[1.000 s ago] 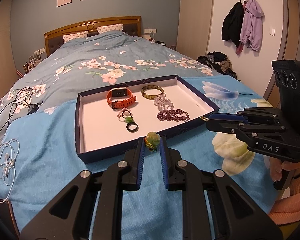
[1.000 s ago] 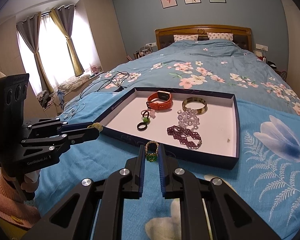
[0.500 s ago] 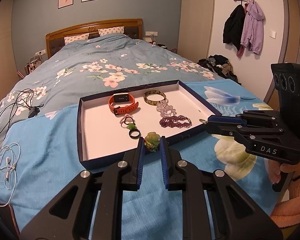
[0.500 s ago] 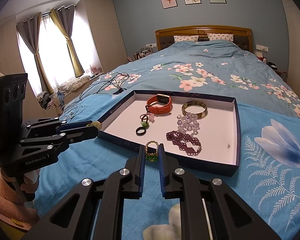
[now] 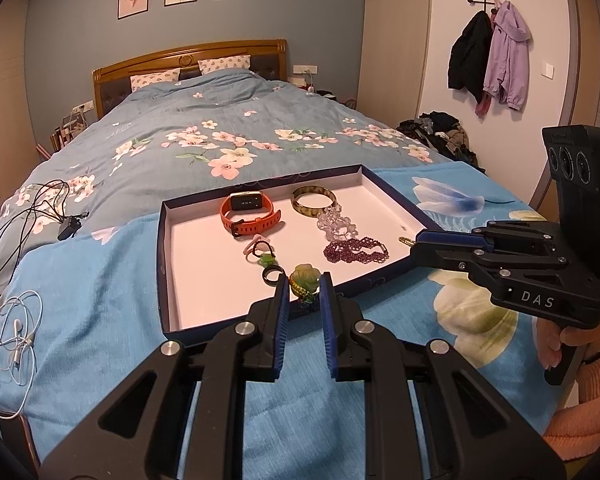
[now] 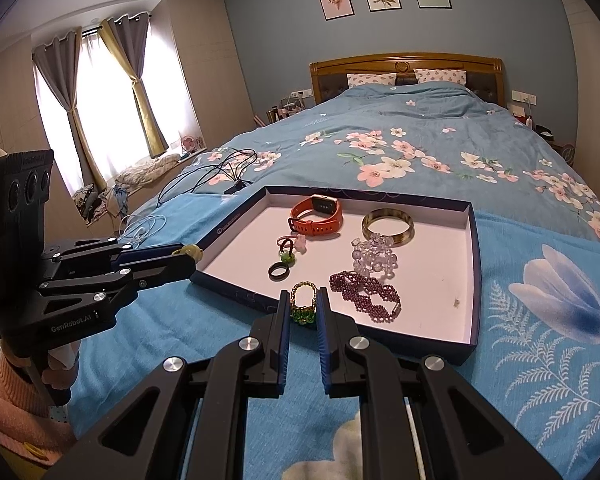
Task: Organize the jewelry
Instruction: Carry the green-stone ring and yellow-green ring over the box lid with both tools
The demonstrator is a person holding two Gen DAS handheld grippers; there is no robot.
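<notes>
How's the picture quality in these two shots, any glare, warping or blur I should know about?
Left wrist view: strong fisheye bending of walls and headboard, dark vignette corners, even indoor light, jewelry in the tray sharp. Right wrist view: same warping, the window blown out white, the tray's floor evenly lit without glare; the beaded ring in the right gripper stays crisp.

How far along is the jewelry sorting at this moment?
Mostly done, it seems: the orange watch, bangle, clear beads, purple bracelet and black ring lie in the tray. In hand: the left hand-held gripper pinches a green flower piece, the right hand-held gripper a green beaded ring. Left: placing both.
</notes>
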